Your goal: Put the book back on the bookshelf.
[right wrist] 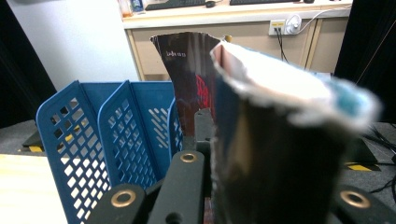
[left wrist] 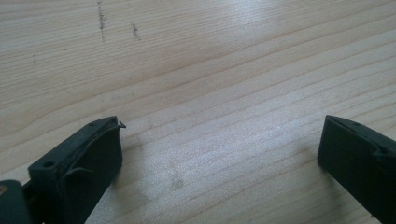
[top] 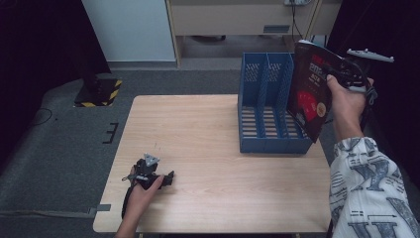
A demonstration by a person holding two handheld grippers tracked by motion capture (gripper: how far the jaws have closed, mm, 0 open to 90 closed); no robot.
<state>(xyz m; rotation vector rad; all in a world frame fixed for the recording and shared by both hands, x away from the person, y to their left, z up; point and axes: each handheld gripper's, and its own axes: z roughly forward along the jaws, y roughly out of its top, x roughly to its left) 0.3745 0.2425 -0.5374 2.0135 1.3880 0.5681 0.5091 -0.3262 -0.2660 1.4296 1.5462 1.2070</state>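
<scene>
The right tongs (top: 331,69) were clamped on a dark magazine (top: 308,94), held upright beside the blue file rack's (top: 267,106) rightmost slot. It should have been squared over that slot and lowered spine-first, I judged. The left tongs (top: 167,179) rested wide and empty on the surface (top: 208,148).

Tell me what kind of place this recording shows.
Probably an office or lab workspace: a wooden table with a blue file rack, a desk with a keyboard behind, and grey carpet.
</scene>
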